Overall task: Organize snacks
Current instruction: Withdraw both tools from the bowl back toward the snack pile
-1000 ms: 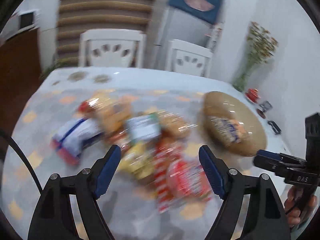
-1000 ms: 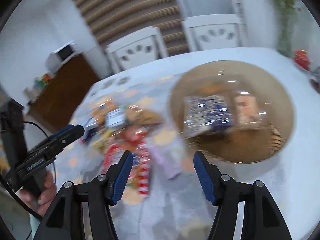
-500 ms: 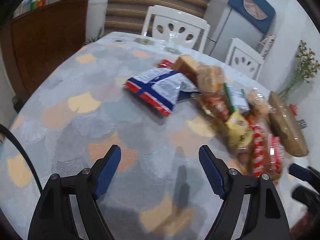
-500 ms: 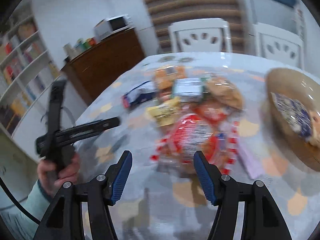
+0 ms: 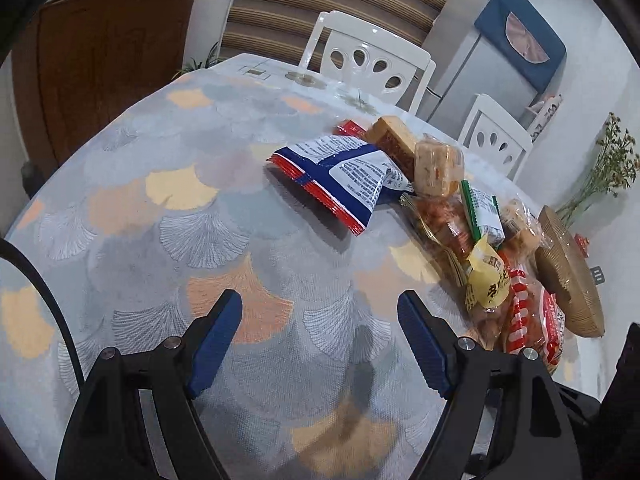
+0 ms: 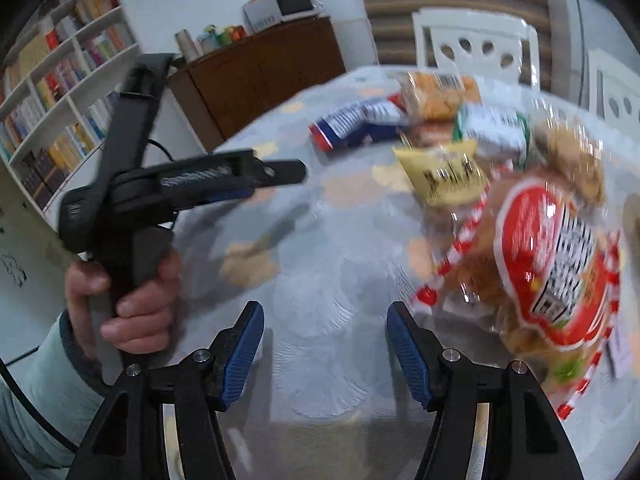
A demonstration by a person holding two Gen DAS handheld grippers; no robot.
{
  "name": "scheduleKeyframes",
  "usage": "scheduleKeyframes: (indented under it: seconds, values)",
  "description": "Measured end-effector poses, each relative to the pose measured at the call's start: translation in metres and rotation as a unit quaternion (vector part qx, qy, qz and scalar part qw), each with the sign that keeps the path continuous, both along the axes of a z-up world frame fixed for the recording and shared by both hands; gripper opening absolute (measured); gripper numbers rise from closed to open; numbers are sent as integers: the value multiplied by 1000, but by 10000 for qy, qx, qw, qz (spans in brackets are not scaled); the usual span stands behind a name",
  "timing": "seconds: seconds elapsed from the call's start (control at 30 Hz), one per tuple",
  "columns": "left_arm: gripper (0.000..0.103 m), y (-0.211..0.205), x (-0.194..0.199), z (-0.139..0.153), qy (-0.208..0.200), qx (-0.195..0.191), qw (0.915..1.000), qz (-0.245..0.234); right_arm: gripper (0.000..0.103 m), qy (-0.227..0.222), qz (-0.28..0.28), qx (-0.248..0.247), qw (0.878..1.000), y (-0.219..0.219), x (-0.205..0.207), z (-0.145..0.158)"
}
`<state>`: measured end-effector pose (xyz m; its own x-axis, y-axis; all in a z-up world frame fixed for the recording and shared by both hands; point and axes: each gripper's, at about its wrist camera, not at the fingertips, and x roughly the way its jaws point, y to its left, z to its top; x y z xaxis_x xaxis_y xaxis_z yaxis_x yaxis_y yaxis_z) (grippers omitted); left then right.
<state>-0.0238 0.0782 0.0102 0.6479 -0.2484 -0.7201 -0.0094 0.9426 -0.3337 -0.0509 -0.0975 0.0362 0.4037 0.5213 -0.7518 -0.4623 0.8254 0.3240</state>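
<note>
the left gripper point(image 5: 320, 340) and the right gripper point(image 6: 325, 350) both have fingers wide apart and empty over the tablecloth point(image 5: 160, 208). the snacks point(image 5: 460, 216) lie in a heap beside the woven basket point(image 5: 568, 272).

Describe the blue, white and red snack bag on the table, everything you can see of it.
The snack bag is a flat, glossy foil-like pouch: white panels of small print, crossed by dark blue bands, with a red crimped edge along its near side. It looks sealed and slightly puffed, lying on the patterned tablecloth at the left end of the snack pile. Its far right corner tucks against a brown cake packet. Neither gripper touches it.
</note>
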Motion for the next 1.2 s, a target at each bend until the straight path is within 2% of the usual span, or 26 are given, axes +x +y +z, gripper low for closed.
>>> scheduleKeyframes:
  seconds: [0.4,0.5,0.63,0.73,0.8,0.87,0.9,0.93,1.1,1.2]
  values:
    - [79,0,1,0,36,-2,10000,6,62,61,-31,292,9996,-5,-1,1]
    - [79,-4,3,0,52,160,9998,72,63,81,-15,243,9997,-6,-3,0]
    - [79,-8,4,0,53,312,9994,123,71,15,188,65,9998,4,-6,0]
    - [81,-9,6,-1,90,378,9991,163,71,-98,493,4,9987,14,-13,2]
    - [81,-8,7,-1,110,427,9987,246,71,-3,696,-78,9975,23,-12,-2]
    - [82,-8,9,-2,142,464,9984,279,77,33,852,-191,9962,31,-12,-4]
    - [83,-8,10,-2,150,475,9984,283,85,36,1025,-178,9946,36,-13,-4]
    - [83,-8,10,-2,167,503,9981,313,88,53,1145,-169,9933,39,-14,-4]
    - [85,-12,14,-3,232,721,9966,313,96,83,1582,-169,9872,49,-20,-6]
    - [85,-13,14,-4,253,794,9959,342,97,47,1605,-226,9868,53,-23,-6]
